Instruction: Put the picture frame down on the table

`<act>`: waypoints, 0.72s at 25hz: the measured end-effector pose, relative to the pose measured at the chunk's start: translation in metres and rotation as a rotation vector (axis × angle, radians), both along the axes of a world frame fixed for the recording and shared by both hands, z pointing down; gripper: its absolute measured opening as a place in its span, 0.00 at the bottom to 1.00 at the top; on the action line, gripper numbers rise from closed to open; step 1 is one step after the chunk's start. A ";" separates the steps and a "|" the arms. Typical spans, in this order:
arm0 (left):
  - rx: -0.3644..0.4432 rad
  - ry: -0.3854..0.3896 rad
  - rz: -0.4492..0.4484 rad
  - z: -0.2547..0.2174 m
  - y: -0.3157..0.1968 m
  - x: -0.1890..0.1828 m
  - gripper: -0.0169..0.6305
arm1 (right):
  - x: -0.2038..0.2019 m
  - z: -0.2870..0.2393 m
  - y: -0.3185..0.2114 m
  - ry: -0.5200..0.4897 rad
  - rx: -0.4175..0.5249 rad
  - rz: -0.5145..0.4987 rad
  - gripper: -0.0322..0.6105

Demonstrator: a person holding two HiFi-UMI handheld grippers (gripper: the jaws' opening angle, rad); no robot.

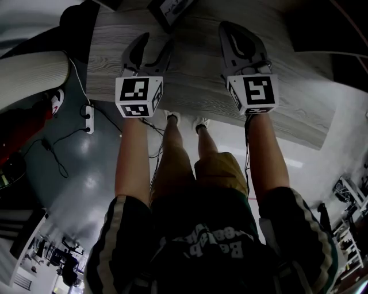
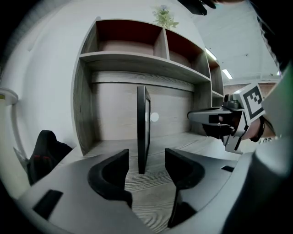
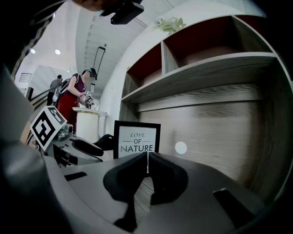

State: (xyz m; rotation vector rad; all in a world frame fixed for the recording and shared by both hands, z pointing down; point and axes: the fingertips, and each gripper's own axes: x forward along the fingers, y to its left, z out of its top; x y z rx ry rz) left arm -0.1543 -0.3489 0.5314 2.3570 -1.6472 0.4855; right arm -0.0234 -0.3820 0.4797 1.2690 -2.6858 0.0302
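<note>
The black picture frame (image 2: pixel 143 130) stands upright on the wooden table (image 1: pixel 195 86), edge-on in the left gripper view. My left gripper (image 2: pixel 146 162) is open; the frame's lower end stands in the gap between the fingertips, with table showing on both sides. The right gripper view faces the frame's (image 3: pixel 136 139) front, printed "LOVE OF NATURE". My right gripper (image 3: pixel 147 162) is shut on nothing, short of the frame and to its right. In the head view the frame (image 1: pixel 169 8) sits at the top edge, beyond the left gripper (image 1: pixel 157 41) and right gripper (image 1: pixel 233 31).
A wooden shelf unit (image 2: pixel 137 59) with open compartments rises behind the frame, with a small plant (image 2: pixel 162 18) on top. A black bag (image 2: pixel 43 151) lies left of the table. Cables and a power strip (image 1: pixel 88 118) lie on the floor. A person (image 3: pixel 75 91) stands at a white counter.
</note>
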 end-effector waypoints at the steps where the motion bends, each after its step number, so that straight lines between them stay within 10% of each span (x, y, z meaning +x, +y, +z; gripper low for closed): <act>1: 0.004 -0.002 -0.003 -0.003 0.005 0.001 0.45 | 0.001 -0.001 0.004 -0.002 -0.001 -0.002 0.11; 18: 0.153 -0.028 -0.015 -0.068 0.066 0.012 0.05 | -0.001 -0.024 0.067 0.028 0.016 0.029 0.11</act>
